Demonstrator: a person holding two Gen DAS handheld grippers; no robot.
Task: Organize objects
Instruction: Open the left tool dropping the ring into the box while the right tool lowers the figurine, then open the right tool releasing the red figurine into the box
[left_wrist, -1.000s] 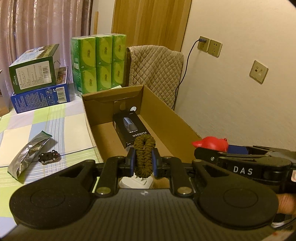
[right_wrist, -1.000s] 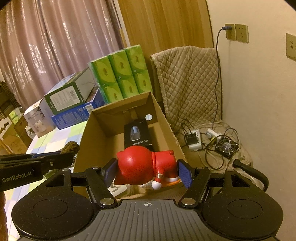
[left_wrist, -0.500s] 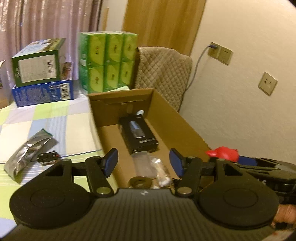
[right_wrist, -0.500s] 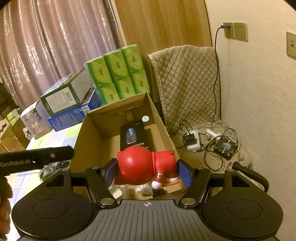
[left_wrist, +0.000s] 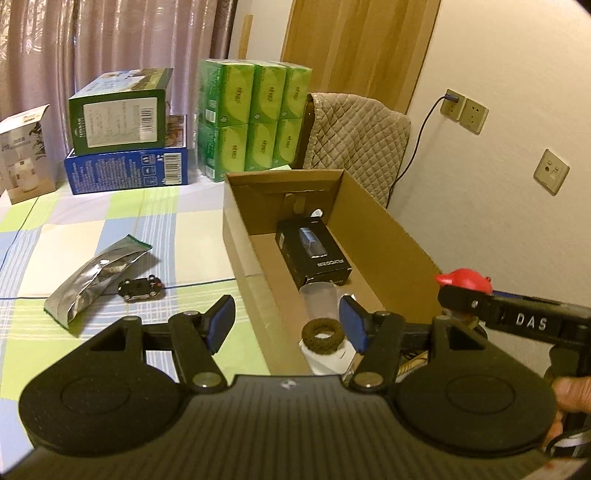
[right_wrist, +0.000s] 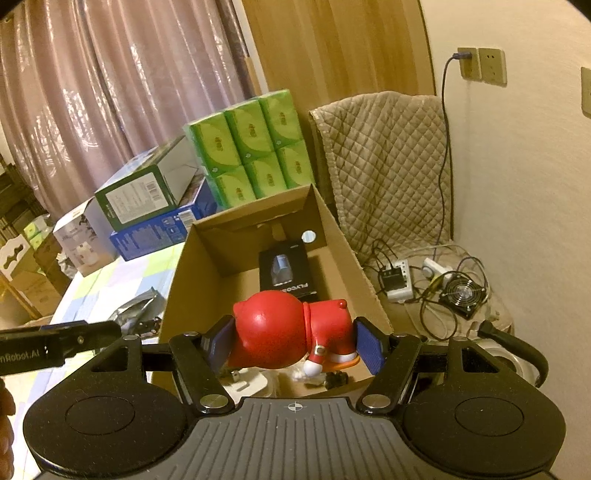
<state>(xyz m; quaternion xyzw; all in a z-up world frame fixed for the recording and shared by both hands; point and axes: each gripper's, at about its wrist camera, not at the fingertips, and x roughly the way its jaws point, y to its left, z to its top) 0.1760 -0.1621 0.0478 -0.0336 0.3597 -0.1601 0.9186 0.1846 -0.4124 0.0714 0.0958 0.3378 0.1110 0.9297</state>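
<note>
**Cardboard box half filled, red figure held over its near end**

Through the left wrist camera, the left gripper hangs with its blue-padded jaws spread wide and nothing between them. Below the gap, an open cardboard box runs from near to far along the right edge of a checked tablecloth. Inside the box a black product carton lies flat toward the far end. Nearer, a clear plastic item sits just in front of the carton, and a brown hair scrunchie rests on a white object at the near end. Outside the box, on the cloth to the left, lie a silver foil pouch and, just beside it, a small black toy car. At the far side stand a green box on a blue box, with a stack of green tissue packs to their right. At the right edge the right gripper shows side on, with a red top poking above it.

From the right wrist camera, the right gripper is pinching a red toy figure between its blue pads, held above the near end of the cardboard box. Beyond the figure the black product carton lies on the box floor. Under the figure a white object and some small dark bits show, too hidden to identify. The left gripper reaches in from the left edge, outside the left wall of the box.
</note>
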